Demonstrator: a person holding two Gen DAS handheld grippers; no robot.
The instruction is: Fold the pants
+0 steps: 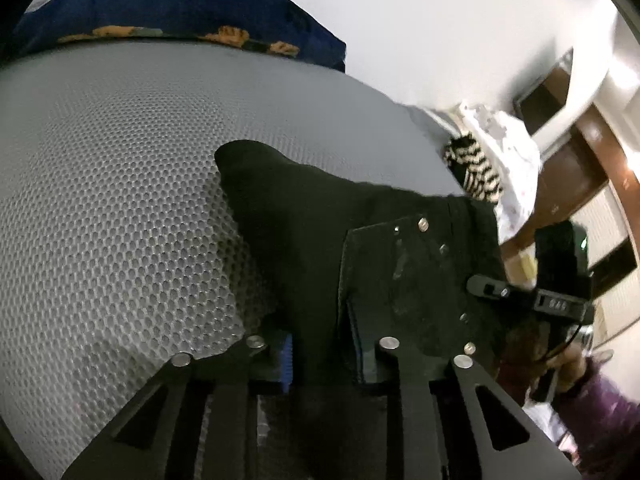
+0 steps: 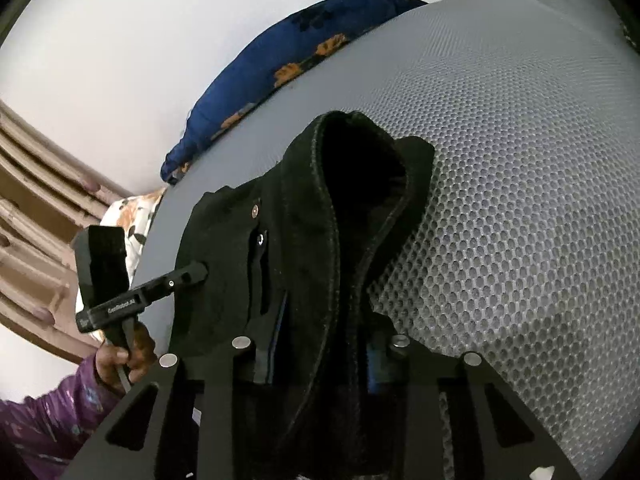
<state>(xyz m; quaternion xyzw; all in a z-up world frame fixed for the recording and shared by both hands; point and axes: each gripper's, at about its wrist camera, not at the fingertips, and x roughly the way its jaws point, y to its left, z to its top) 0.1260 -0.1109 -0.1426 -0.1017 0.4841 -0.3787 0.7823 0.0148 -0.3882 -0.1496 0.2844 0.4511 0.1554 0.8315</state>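
Right wrist view: both tools, left [image 1: 316,344] and right [image 2: 320,344], pinch bunched black pants [image 2: 320,200].

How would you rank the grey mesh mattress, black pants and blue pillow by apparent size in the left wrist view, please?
1. Grey mesh mattress.
2. Black pants, enlarged by nearness.
3. Blue pillow, farther away.

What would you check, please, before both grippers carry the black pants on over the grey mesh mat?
1. Left gripper clamped on the pants: ok.
2. Right gripper clamped on the pants: ok.
3. Cloth raised off the mesh mat: ok near the fingers; far end cannot tell.
4. Grippers apart from each other: ok, close side by side.
5. Pants smooth between grips: not ok, bunched.
6. Blue pillow out of the way: ok.
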